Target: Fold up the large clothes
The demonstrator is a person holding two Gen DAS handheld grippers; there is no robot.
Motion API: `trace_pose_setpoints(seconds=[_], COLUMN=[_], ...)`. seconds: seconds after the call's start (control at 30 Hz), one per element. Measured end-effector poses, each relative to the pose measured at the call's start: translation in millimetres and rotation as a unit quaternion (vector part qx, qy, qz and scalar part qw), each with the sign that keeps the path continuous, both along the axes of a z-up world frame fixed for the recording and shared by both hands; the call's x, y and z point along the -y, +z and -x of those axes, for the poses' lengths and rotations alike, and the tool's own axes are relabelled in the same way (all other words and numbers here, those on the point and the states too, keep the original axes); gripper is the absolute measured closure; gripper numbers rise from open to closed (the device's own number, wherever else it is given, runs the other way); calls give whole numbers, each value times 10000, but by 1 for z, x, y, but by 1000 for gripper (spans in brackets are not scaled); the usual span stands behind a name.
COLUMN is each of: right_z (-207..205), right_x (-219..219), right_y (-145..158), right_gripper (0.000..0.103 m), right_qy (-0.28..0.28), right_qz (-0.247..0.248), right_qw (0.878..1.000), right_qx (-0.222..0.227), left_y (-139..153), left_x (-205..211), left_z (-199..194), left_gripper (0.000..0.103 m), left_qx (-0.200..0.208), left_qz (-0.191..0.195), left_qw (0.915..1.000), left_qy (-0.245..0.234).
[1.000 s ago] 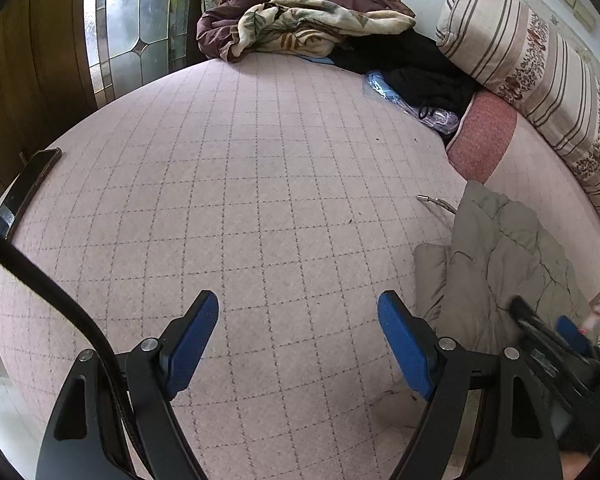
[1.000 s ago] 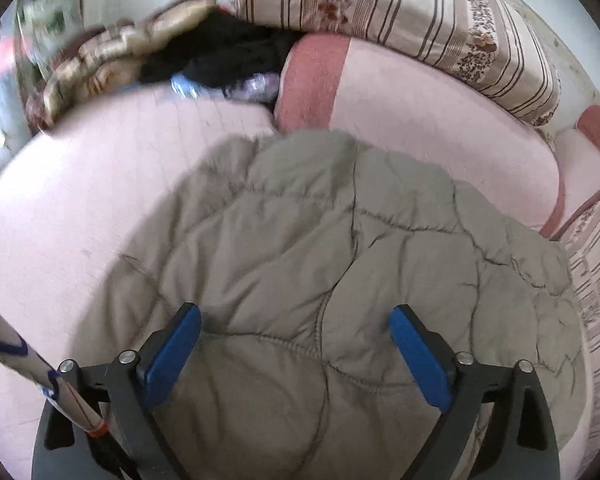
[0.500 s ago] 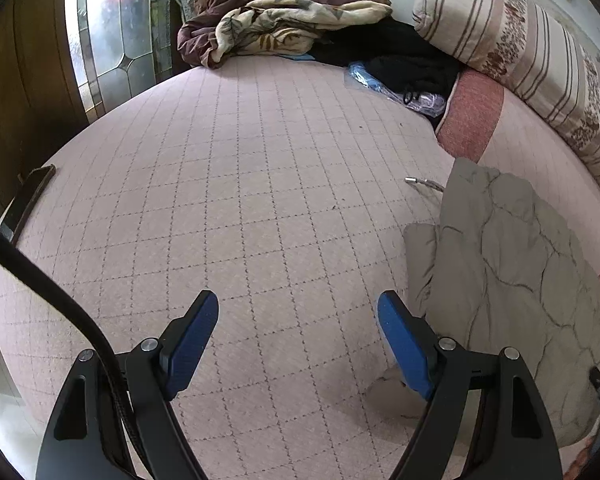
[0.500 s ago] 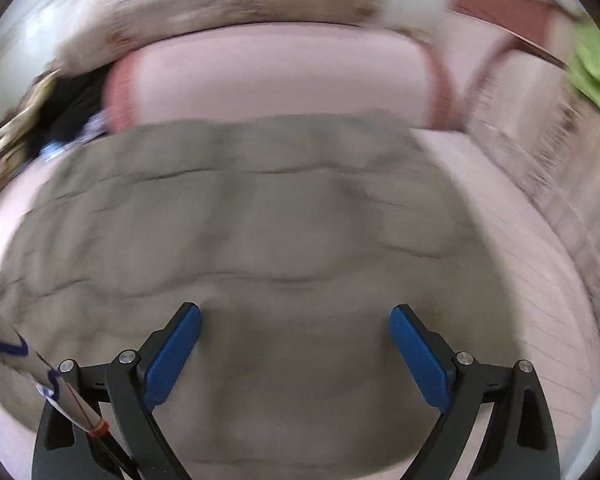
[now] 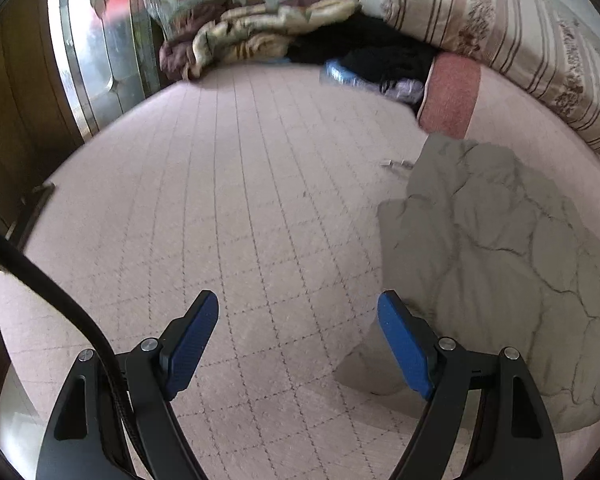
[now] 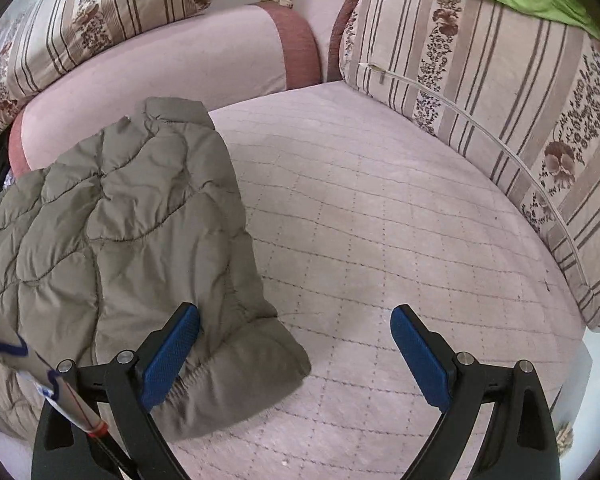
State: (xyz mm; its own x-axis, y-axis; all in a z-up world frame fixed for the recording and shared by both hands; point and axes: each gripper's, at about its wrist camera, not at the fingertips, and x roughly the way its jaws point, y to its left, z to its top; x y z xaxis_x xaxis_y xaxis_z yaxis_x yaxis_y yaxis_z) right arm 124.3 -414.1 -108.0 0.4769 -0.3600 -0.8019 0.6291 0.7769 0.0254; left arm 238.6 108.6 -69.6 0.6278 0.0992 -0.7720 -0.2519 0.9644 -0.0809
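Your left gripper point(image 5: 298, 332) was spread wide and held nothing, hovering over bare bed point(image 5: 240, 200) with the jacket point(image 5: 492, 264) off to its right. Your right gripper point(image 6: 296, 344) was just as wide and just as empty; its left finger point(image 6: 172, 354) sat over the jacket's near hem, though whether it touched the cloth couldn't be told. The jacket lay as a compact olive quilted bundle on the bed, its far end close to the pink bolster point(image 6: 160, 64), a ribbed edge at the near corner. By the look of it, the fold was largely made — but neither tool was on it.

What could have gone wrong from there:

- The puffy filling would tend to spring back. Left unpressed, the top layer could have lifted and slid off the one beneath.
- If you had closed the right gripper where it was, you'd likely have caught only the top layer at the hem — pulling that would have peeled the fold open rather than moved the bundle.
- The quilted shell looked slick; a shallow pinch could have slipped free mid-lift.
- The left view was blurred, so judging the jacket's left edge from it was risky.
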Motion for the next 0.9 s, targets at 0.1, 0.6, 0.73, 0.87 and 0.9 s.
trace_pose_setpoints(seconds=[0.1, 0.6, 0.73, 0.87, 0.9], right_z=[13, 102, 119, 135, 138], right_x=[-8, -54, -76, -100, -106], right_y=[5, 4, 0, -3, -3], right_gripper=[5, 5, 5, 5, 5], right_qy=[126, 770, 1012, 1185, 1251], right_qz=[78, -271, -274, -323, -368], right_qw=[9999, 9958, 9935, 9910, 9898], right_qx=[70, 426, 441, 537, 581], left_y=[10, 24, 37, 53, 60], left_x=[9, 17, 29, 32, 34], left_z=[16, 103, 137, 164, 172], left_gripper=[22, 22, 19, 17, 17], left_qx=[305, 336, 614, 805, 892], left_qz=[-230, -677, -1005, -902, -939], left_qw=[9993, 9971, 9930, 9926, 9916], left_qy=[45, -109, -82, -56, 6])
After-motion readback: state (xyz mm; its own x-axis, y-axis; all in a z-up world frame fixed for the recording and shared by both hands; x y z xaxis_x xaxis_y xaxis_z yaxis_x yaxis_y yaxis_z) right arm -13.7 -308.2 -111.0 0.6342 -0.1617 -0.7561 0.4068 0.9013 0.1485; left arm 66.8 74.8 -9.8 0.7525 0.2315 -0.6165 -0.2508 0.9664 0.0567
